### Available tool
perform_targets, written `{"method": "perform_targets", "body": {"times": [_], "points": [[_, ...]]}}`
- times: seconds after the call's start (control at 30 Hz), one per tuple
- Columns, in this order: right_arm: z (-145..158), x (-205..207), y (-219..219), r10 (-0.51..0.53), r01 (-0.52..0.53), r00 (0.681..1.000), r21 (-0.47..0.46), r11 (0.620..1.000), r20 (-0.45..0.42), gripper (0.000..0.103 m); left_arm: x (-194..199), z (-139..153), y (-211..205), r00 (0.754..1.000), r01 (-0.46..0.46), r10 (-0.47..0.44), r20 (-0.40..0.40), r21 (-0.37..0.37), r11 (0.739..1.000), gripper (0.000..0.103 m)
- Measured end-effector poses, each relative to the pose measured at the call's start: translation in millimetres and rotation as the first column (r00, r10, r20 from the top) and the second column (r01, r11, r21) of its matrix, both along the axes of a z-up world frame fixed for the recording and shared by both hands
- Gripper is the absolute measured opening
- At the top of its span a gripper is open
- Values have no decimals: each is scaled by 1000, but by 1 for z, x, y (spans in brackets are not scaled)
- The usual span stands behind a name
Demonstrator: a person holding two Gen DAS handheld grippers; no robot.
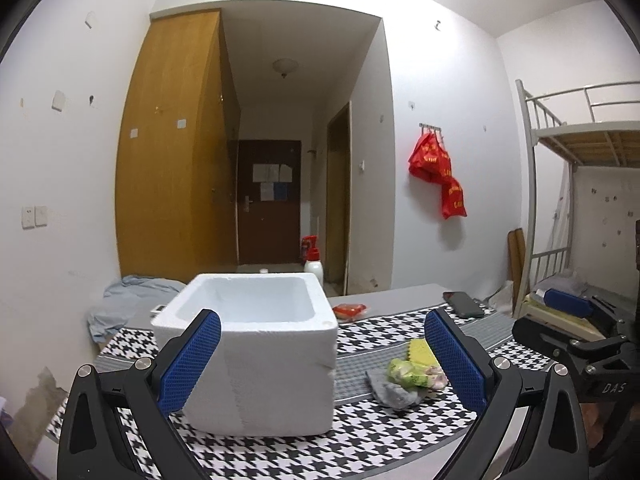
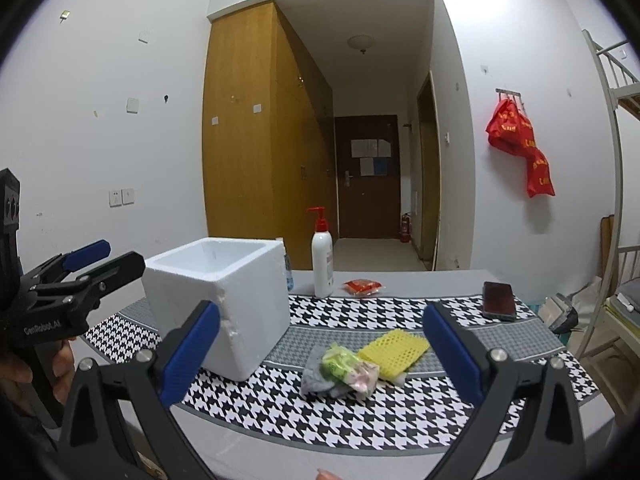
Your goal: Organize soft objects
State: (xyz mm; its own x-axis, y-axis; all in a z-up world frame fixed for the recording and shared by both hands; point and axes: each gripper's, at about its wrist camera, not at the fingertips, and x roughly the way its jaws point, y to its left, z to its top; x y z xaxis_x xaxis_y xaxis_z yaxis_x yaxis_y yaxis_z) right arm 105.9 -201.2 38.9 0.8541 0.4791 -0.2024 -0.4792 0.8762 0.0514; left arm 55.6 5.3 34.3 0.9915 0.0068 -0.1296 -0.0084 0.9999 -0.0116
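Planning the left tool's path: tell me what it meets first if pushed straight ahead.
Most likely the white foam box: it fills the space between the left tool and its open fingers, directly ahead. Depth is unclear.

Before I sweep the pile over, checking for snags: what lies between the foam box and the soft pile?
Only bare houndstooth mat lies between foam box and soft pile, per the right wrist view.

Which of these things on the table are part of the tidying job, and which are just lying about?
Job: foam box, yellow sponge mesh, green packet, grey cloth.

Lying about: pump bottle, red packet, phone.
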Motion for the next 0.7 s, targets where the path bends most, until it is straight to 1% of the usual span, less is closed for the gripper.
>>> {"method": "perform_targets", "body": {"times": [0.2, 0.33, 0.53, 0.7], "points": [[-11, 0, -6, -22, 22, 1000, -4, 1000, -6, 102, 7, -19, -10, 999, 34, -35, -21, -11, 999, 102], [-19, 4, -7, -24, 24, 999, -18, 1000, -29, 102, 11, -30, -17, 998, 47, -47, -38, 12, 999, 102], [-28, 9, -9, -36, 33, 998, -45, 998, -58, 102, 19, -44, -28, 991, 99, -98, -92, 12, 995, 102], [-36, 16, -19, -60, 56, 994, -44, 997, -88, 102, 30, -53, -41, 979, 143, -140, -150, 7, 990, 102]]}}
